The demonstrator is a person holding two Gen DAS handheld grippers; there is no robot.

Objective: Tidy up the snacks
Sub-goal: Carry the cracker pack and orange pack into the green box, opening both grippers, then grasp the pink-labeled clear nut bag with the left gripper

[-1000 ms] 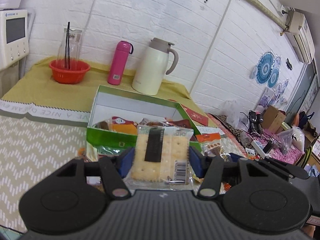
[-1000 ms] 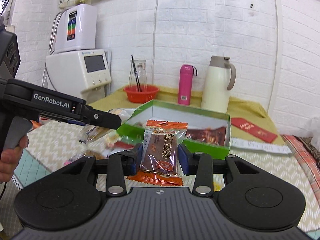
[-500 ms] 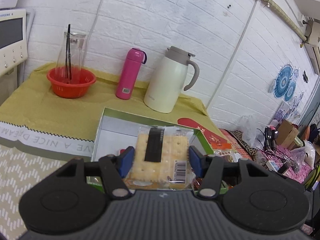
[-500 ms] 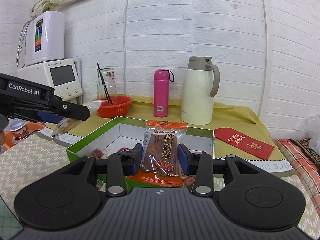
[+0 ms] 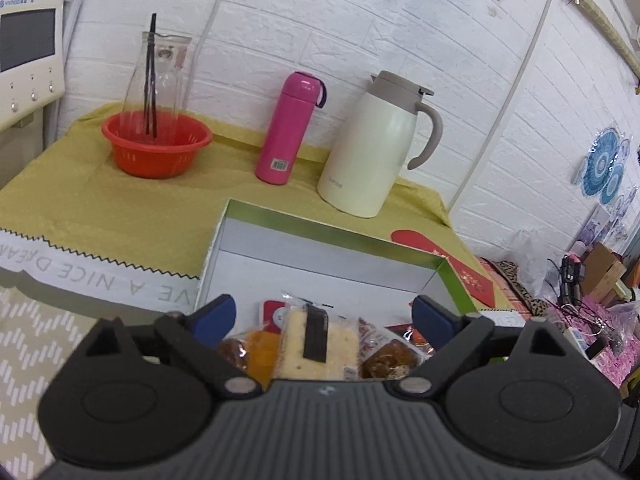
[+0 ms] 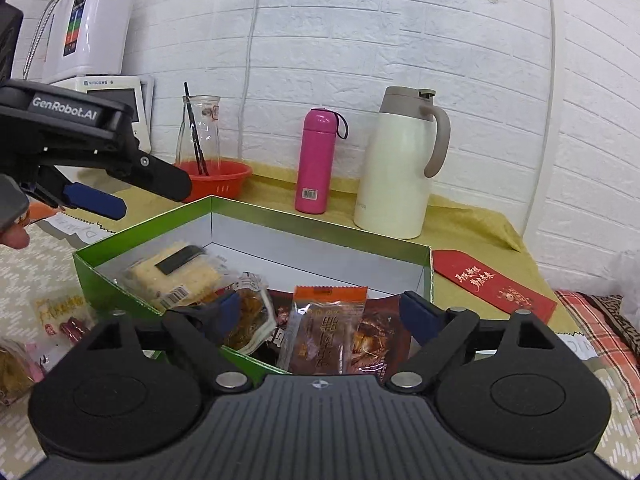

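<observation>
At the far left of the right wrist view, a few loose snack packets [image 6: 60,314] lie on the patterned cloth outside the green box [image 6: 120,276], apparently waiting their turn. Next comes the left gripper [image 5: 324,314], poised over the box's left end with its jaws opening and nothing pressed between the blue pads; the cracker packet [image 6: 174,274] lies beneath it inside the box, resting tilted on other packets, so this looks like a release into the container rather than a reach. Further right, the right gripper [image 6: 320,310] hangs over the box's near wall, its jaws also opening, and the brown snack packet [image 6: 326,334] sits free between the spread pads, on the packets already in the box. Both hands seem to drop their loads at once because the box is the collecting place. Behind it stand an orange basket [image 6: 218,178], a pink bottle [image 6: 316,160] and a white jug [image 6: 396,164], clear of the work.
</observation>
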